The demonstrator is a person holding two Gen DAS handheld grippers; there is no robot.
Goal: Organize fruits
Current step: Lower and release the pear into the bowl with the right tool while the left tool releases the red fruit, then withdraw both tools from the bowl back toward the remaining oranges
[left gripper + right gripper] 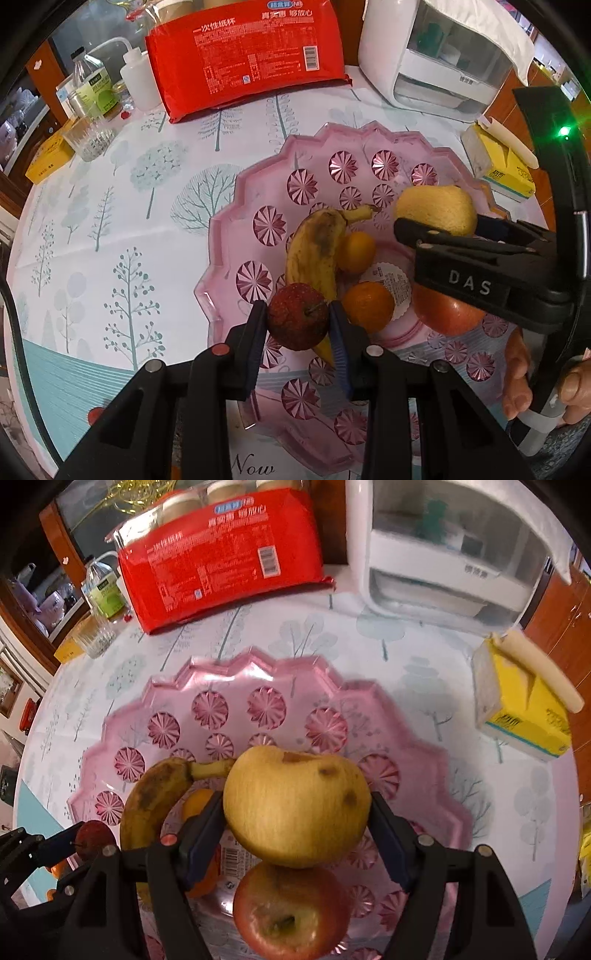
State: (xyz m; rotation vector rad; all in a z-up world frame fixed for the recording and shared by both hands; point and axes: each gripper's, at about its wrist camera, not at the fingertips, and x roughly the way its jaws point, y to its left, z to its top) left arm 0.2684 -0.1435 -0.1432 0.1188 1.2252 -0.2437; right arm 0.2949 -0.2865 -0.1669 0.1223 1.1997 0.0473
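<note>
Both tongs were loaded over the scalloped pink plastic fruit tray (236, 206): my left gripper (298, 321) clamped on the small dark-red fruit (297, 316), my right gripper (297, 825) on the yellow apple (295, 805). Yellow apple sat directly above the red apple (291, 912); the spotted banana (317, 251) lay lengthwise between the two grippers.

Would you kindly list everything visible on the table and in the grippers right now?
Pink scalloped plastic fruit tray: one, table centre.
Spotted yellow banana: one, in tray.
Small orange citrus fruits: two, in tray beside banana.
Large red apple: one, in tray.
Yellow pear-like fruit: one, in right gripper.
Small dark-red fruit: one, in left gripper.
Red paper-cup pack: one, back.
White appliance: one, back right.
Yellow tissue box: one, right.
Person's hand: one, lower right.
</note>
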